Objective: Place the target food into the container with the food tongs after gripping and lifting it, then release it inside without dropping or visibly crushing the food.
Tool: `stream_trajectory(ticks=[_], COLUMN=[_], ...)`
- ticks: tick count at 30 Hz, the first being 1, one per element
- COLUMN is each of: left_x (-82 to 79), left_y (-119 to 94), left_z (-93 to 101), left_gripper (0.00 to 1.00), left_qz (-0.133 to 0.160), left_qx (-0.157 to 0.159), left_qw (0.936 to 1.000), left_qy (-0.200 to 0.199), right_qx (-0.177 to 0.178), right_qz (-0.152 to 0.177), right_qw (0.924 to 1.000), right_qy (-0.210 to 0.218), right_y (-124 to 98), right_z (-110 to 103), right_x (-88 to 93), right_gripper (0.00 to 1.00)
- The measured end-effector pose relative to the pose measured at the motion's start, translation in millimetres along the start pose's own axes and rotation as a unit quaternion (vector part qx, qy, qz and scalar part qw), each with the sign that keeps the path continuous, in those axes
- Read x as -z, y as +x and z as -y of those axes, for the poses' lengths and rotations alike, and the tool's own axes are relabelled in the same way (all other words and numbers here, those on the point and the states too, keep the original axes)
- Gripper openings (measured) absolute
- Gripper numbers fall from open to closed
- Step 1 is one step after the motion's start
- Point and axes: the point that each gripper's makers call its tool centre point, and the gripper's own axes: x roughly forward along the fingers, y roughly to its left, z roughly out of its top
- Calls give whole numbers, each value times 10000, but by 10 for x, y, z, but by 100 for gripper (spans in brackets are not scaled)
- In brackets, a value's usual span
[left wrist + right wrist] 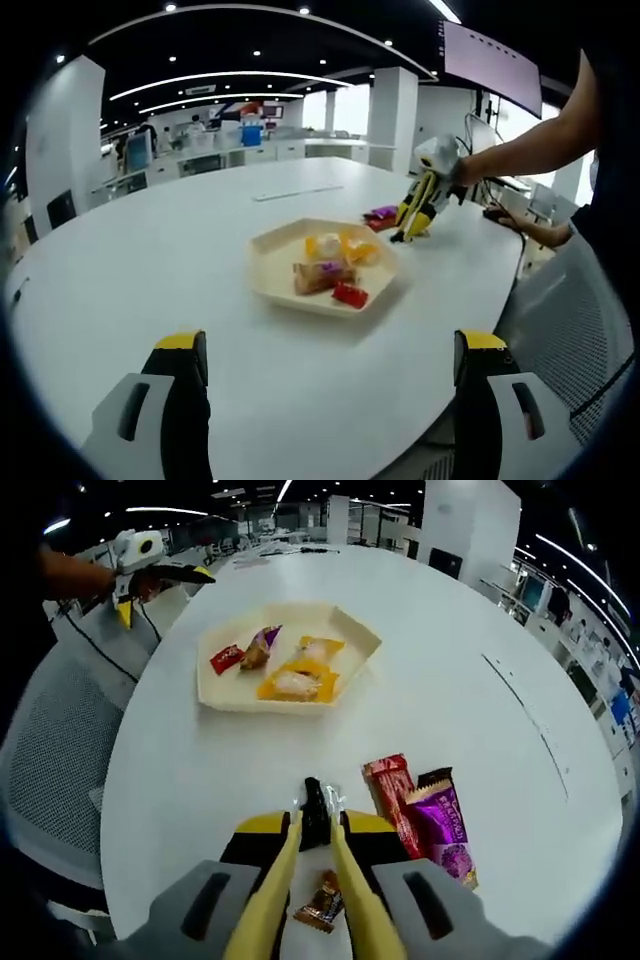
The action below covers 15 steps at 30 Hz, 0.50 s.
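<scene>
Right gripper [318, 825] squeezes yellow plastic food tongs [300, 880] nearly closed; glossy red and purple wrapped snacks [425, 815] at 3 o'clock, cream hexagonal tray [215, 685] at 12; left gripper [330, 365] gapes empty

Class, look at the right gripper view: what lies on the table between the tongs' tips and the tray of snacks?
In the right gripper view, nothing: bare white table separates the tongs from the tray. The red and purple packets lie off to the side.

Yellow food tongs [318, 875] rest low on the white table, black tips nearly closed. Beside them lie red and purple wrapped snacks [425, 815]. The cream hexagonal container [290, 658] holds several wrapped snacks
</scene>
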Motion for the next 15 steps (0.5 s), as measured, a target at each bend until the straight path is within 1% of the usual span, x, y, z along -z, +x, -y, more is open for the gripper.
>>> stream_trajectory(ticks=[1, 3, 5, 6, 9, 10, 12, 15], left_x=[1, -4, -1, -4, -8, -13, -10, -17], left_y=[0, 0, -1, -2, -4, -5, -6, -9], left_z=[-3, -9, -8, -10, -8, -8, -14, -24], left_gripper=[99, 99, 99, 99, 99, 99, 99, 99], left_qz=[2, 15, 8, 15, 18, 26, 36, 49], left_qx=[-1, -14, -11, -17, -24, -29, -35, -56], left_qw=[10000, 10000, 10000, 10000, 10000, 10000, 10000, 10000], left_qy=[-2, 24, 12, 18, 23, 35, 30, 36], right_qx=[17, 86, 146, 157, 180, 164, 211, 248], right_qz=[-25, -54, -54, -74, -83, -38, -17, 52], right_qw=[10000, 9999, 9999, 9998, 9996, 9995, 9994, 9990], right_qy=[-64, -64, -14, 134, 179, 268, 261, 370], right_y=[-2, -5, -9, -14, -26, -46, -75, -150], right_z=[-1, 1, 25, 27, 38, 36, 49, 87], right_x=[2, -9, -2, 8, 21, 15, 9, -22], right_gripper=[17, 17, 17, 17, 17, 17, 17, 18])
